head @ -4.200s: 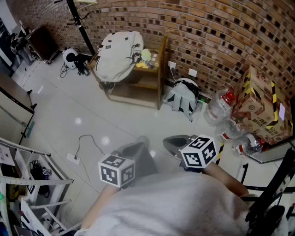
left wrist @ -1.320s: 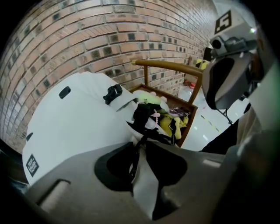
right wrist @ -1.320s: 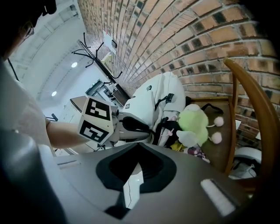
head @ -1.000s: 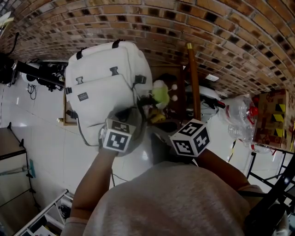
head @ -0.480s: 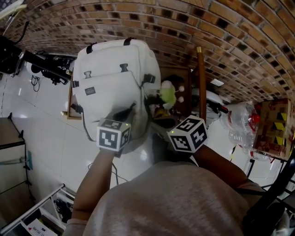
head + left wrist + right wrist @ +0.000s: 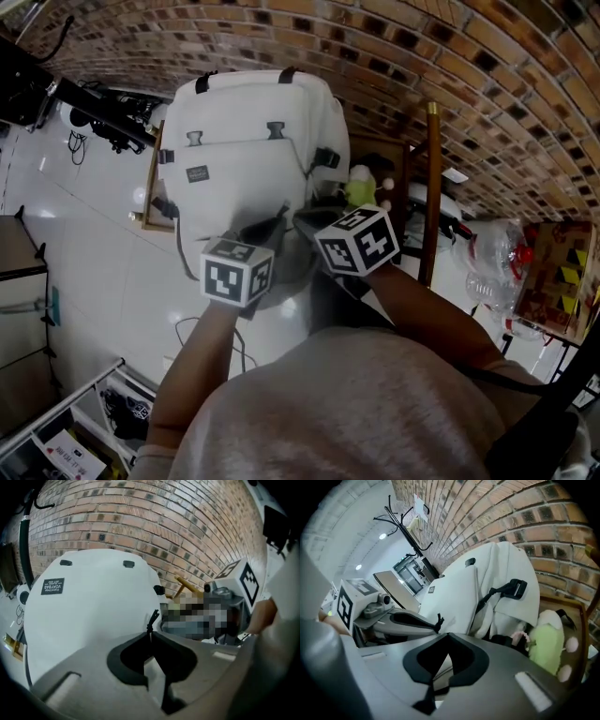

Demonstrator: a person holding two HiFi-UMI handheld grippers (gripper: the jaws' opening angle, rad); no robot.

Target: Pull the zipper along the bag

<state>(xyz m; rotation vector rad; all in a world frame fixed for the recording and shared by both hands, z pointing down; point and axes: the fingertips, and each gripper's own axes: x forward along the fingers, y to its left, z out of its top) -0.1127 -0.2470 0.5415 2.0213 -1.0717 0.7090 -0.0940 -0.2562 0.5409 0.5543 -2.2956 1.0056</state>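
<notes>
A white backpack (image 6: 244, 150) stands upright on a wooden stand against the brick wall. My left gripper (image 6: 274, 221) is at its lower right side. In the left gripper view my left gripper (image 6: 150, 633) is shut on the black zipper pull (image 6: 153, 618), which sticks up from between the tips beside the backpack (image 6: 89, 616). My right gripper (image 6: 306, 221) hovers just right of the left one. Its tips (image 6: 447, 634) meet with nothing between them. From there I see the left gripper (image 6: 437, 627) and the zipper pull (image 6: 439, 620) against the backpack (image 6: 459, 592).
The wooden stand (image 6: 150, 173) has a tall post (image 6: 429, 187) at its right. A green plush toy (image 6: 361, 192) sits beside the bag. Plastic bottles (image 6: 492, 272) and a cardboard box (image 6: 553, 272) lie on the floor at right. A black strap buckle (image 6: 513, 588) hangs on the bag's side.
My right gripper has moved left and up, close to the left gripper at the bag. The left gripper has stayed at the bag's lower right side.
</notes>
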